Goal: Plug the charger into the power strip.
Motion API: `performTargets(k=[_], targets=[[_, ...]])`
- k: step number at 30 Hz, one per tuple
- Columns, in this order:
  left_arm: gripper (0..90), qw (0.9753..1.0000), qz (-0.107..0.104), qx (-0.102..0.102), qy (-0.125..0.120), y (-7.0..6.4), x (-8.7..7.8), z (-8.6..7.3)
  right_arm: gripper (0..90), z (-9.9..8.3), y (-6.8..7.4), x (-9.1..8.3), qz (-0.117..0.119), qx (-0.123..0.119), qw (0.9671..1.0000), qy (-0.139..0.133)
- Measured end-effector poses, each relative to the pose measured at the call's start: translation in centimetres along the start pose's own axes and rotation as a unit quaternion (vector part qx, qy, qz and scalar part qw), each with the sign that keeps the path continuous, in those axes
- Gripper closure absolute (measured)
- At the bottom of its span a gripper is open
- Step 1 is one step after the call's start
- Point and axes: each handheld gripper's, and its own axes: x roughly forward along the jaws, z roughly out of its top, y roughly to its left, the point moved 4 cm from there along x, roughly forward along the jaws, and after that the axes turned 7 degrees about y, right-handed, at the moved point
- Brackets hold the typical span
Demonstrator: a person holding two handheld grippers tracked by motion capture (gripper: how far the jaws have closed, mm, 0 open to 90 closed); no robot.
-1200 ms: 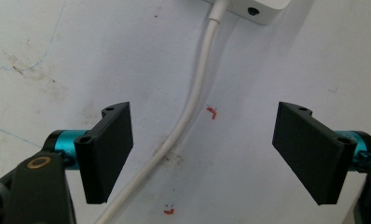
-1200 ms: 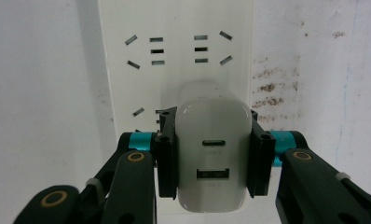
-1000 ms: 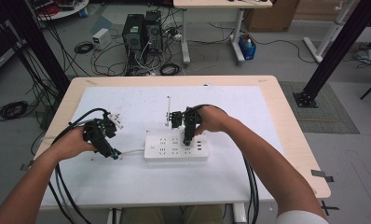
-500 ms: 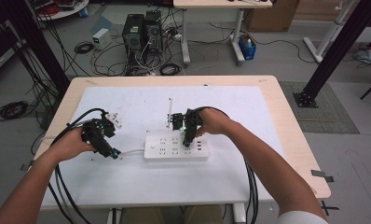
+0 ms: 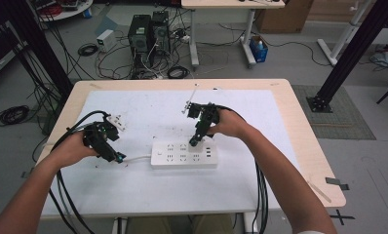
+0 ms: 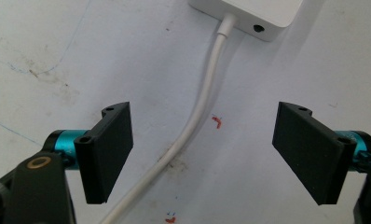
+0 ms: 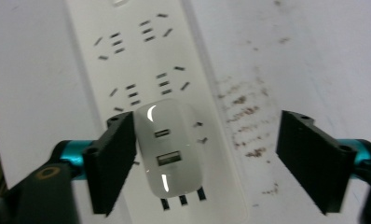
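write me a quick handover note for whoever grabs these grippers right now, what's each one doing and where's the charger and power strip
Left gripper: open, low over the white mat, its jaws either side of the power strip's cable without touching it.
Right gripper: open, over the power strip; one jaw is against the white USB charger, the other well clear.
Things: the strip lies flat mid-table, cable running to the person's left. The charger sits on the strip, apparently plugged in, though its seating cannot be confirmed.
Done: charger looks placed on the strip.
Left: check that it is fully seated, then lift both grippers away. A small white adapter lies beyond the left gripper, untouched.

Both hand-held grippers w/ jaws apart
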Motion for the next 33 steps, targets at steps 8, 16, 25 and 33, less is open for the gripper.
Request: performTargets(k=[8,16,25,33], targets=[[20.3,0.9999,-0.002,0.009,0.006,0.0,0.1,0.3,12.7,-0.5,0.4,-1.8,0.023,-0.005,0.9992,-0.032],[20.3,1.0000,-0.001,0.009,0.004,0.0,0.1,0.5,0.8,-2.0,0.9,-4.3,0.003,0.005,0.9984,-0.056],[20.3,0.9999,0.004,0.014,0.001,-0.2,-0.6,0.9,0.8,-6.0,1.1,-8.4,-0.050,0.031,0.9957,-0.072],[20.3,0.9998,0.009,0.018,-0.002,-0.4,-1.0,1.0,0.8,-10.3,1.7,-10.6,-0.097,0.067,0.9919,-0.049]])
